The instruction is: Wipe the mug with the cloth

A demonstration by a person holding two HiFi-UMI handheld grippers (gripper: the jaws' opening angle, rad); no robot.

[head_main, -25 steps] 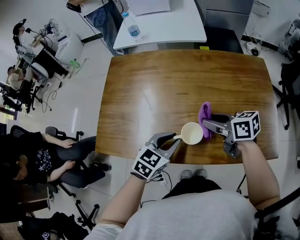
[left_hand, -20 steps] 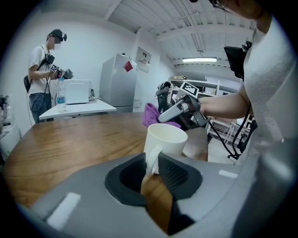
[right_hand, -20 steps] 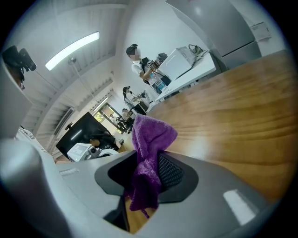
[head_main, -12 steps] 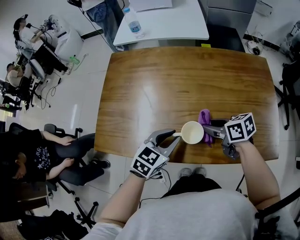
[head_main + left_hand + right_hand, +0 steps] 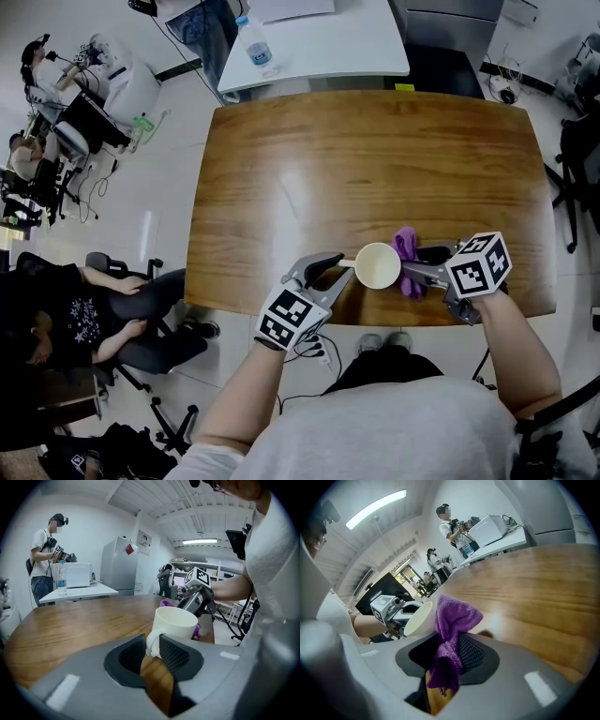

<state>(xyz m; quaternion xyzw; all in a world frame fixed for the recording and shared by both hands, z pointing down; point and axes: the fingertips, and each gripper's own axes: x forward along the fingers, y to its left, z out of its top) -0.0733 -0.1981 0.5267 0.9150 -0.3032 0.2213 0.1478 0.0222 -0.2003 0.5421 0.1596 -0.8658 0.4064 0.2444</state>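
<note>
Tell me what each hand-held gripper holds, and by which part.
The left hand-held gripper clamps the mug by its handle; the right hand-held gripper pinches the purple cloth near its middle.

Tabletop (image 5: 356, 178): brown wood, glossy, rounded corners, pale glare left of centre. One mug (image 5: 378, 266) near the front edge, upright, mouth up; whether its base rests on the wood cannot be told. Beyond the far edge, a white tabletop (image 5: 347, 47) carrying a standing water bottle (image 5: 260, 52). Pale floor (image 5: 159, 216) all round.
</note>
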